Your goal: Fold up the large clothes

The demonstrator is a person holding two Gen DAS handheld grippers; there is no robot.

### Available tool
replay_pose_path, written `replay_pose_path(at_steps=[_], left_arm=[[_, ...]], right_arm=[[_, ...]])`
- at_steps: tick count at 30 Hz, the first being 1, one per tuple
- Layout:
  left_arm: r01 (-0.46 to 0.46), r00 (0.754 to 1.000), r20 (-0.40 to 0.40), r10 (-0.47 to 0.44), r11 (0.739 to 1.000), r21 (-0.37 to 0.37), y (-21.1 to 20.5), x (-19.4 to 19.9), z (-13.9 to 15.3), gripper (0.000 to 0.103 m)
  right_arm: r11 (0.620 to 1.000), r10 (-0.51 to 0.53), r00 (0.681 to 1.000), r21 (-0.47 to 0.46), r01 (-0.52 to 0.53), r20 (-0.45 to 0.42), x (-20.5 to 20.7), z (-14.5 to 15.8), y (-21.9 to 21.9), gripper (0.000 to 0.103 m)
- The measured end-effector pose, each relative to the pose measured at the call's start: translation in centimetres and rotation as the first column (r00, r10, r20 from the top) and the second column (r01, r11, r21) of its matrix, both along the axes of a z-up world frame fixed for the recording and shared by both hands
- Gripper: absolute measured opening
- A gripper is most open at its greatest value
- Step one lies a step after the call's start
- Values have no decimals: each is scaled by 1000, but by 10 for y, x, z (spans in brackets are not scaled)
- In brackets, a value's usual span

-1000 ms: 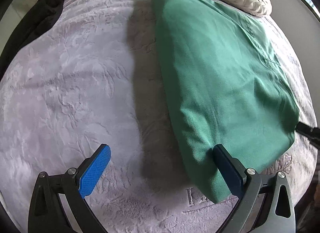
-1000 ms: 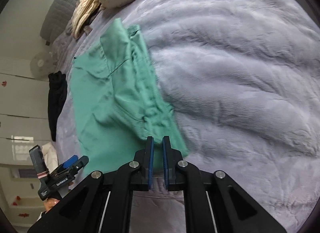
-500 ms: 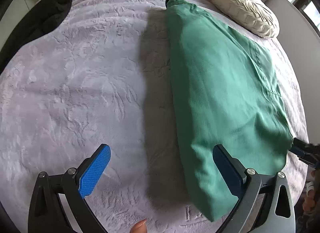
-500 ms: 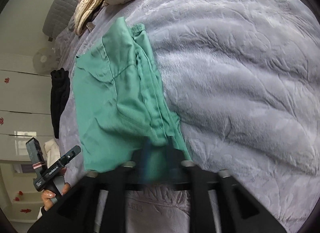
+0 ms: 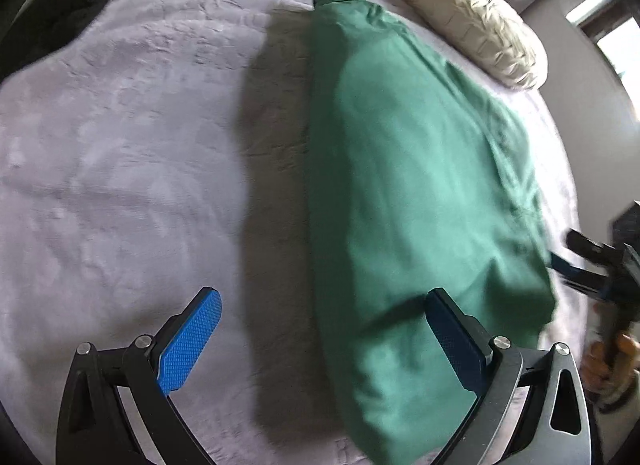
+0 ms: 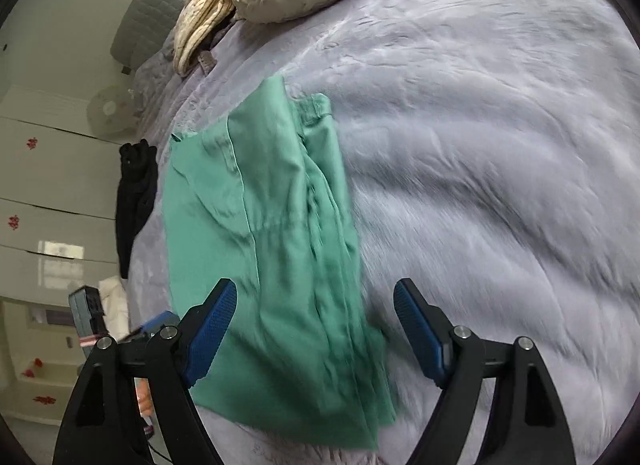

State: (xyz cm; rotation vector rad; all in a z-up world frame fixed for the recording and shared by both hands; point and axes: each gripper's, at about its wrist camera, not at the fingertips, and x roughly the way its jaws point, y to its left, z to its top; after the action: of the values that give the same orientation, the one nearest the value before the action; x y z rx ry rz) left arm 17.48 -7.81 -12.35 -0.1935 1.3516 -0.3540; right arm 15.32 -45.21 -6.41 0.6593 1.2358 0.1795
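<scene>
Green garment (image 6: 276,249), centre frame: soft, limp, light; judged best pinched at its lower layered edge. Left gripper (image 5: 320,341) released; right gripper (image 6: 316,329) released, empty.

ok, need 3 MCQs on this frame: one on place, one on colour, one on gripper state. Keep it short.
1. Where does the cream pillow lie relative to the green garment?
A. Under it
B. Beyond its far end
C. Between the gripper fingers

2. What colour is the bedspread?
A. Pale lilac-grey
B. Red
C. Yellow

3. What state is the right hand-held gripper in?
A. Shut on the garment
B. Shut on the pillow
C. Open, gripping nothing

Answers:
1 B: the pillow sits past the garment's far end, near the head of the bed.
2 A: the plush cover reads pale lilac-grey in both views.
3 C: its blue pads stand wide apart above the cloth. The left hand-held gripper is open too.
</scene>
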Motion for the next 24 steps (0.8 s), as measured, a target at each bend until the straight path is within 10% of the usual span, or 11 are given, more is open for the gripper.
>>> replay_pose_path(at_steps=[7, 18, 22, 24], left_arm=[[15, 992, -122, -38, 983, -182, -9, 6, -32, 102], [72, 992, -89, -91, 978, -197, -41, 16, -45, 102], [86, 995, -40, -94, 981, -175, -36, 9, -33, 74], [103, 994, -2, -105, 976, -190, -33, 4, -22, 59]], right_arm=[[992, 40, 999, 122, -37, -18, 49, -36, -3, 84], [931, 28, 998, 365, -7, -53, 100, -77, 9, 83], [910, -41, 996, 409, 72, -85, 97, -85, 4, 29], [898, -58, 997, 433, 74, -50, 92, -79, 5, 24]])
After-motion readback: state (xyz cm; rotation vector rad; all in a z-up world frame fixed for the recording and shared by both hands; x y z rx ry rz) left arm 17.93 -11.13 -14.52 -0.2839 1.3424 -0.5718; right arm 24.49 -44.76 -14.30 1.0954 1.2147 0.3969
